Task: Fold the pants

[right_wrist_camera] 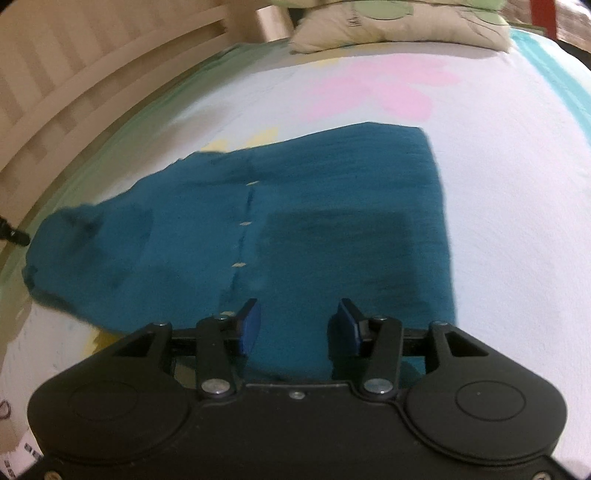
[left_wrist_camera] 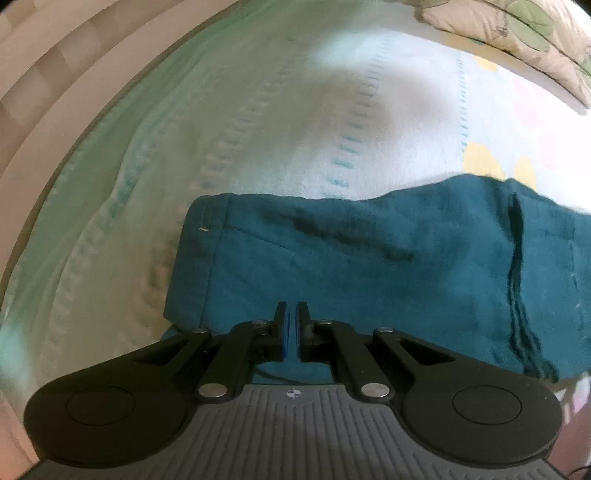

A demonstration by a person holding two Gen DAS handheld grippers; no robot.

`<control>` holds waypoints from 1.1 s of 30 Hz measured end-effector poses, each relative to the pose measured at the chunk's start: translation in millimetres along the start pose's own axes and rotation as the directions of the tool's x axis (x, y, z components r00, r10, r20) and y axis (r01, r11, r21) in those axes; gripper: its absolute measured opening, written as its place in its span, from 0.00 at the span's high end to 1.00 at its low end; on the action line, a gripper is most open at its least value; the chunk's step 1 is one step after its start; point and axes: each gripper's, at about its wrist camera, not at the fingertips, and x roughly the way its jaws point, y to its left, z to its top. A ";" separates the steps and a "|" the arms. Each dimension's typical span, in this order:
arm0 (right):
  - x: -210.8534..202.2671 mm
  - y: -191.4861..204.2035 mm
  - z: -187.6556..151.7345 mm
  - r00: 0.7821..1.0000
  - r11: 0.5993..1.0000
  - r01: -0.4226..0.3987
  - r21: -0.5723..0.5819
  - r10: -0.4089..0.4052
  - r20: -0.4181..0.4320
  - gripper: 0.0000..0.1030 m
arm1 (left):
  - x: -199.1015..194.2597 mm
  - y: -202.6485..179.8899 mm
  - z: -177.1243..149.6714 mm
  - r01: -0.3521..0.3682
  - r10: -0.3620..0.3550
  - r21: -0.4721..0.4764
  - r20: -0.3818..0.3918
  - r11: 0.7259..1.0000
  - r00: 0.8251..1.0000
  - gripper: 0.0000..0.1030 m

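Observation:
Teal pants (left_wrist_camera: 369, 266) lie flat on the bed, folded along their length. In the left wrist view my left gripper (left_wrist_camera: 291, 314) hovers over the near edge of the pants by the hemmed end (left_wrist_camera: 207, 221); its blue pads are almost together with nothing visible between them. In the right wrist view the pants (right_wrist_camera: 295, 206) spread across the middle, with a seam and small light marks (right_wrist_camera: 245, 223) running down. My right gripper (right_wrist_camera: 299, 314) is open over the near edge of the cloth, which passes beneath the fingers.
The bed sheet (left_wrist_camera: 258, 110) is pale green and white with stitched lines; it also shows in the right wrist view (right_wrist_camera: 498, 184) with pink and yellow patches. A leaf-print pillow (right_wrist_camera: 388, 29) lies at the far end. A slatted wooden bed frame (right_wrist_camera: 55, 74) runs along the left.

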 end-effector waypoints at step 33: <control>152.0 172.3 89.9 0.994 0.968 -0.017 -0.251 -0.010 -0.107 0.71 | 40.1 -12.7 -74.7 -0.008 0.019 -0.133 0.075 0.991 0.997 0.96</control>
